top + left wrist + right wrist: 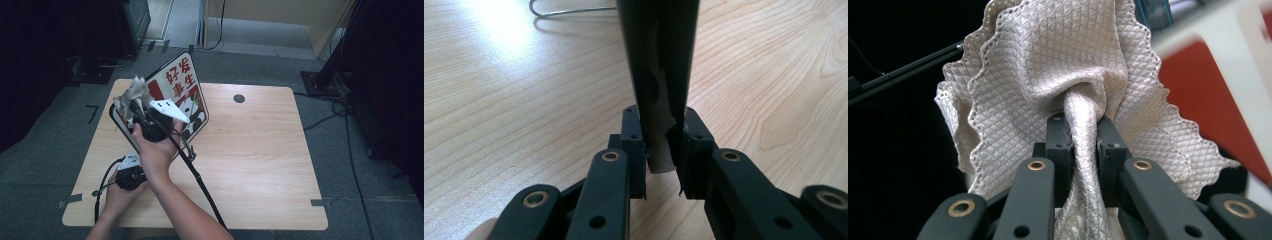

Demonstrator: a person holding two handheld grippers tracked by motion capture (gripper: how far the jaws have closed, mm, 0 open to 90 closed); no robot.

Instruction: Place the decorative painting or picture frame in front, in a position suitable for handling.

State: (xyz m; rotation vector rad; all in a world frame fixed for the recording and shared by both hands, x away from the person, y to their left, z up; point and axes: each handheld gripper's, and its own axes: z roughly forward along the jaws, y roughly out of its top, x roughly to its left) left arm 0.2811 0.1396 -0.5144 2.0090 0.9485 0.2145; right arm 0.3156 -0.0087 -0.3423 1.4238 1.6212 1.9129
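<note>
While the left gripper [131,176] is pinching the sign [179,85] upright on the counter [260,150], jaws tight on its edge, the right gripper [1081,132] is squeezing the cloth [1058,65] beside the sign's face; wiping should be gentle.

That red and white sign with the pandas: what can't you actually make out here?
- Sign, high view: its lower left is covered by the person's right hand and the cloth.
- Right gripper view: the sign is a blur, cut by the edge.
- Left gripper view: the left hand-held gripper clamps the sign's edge, its face unseen.
</note>
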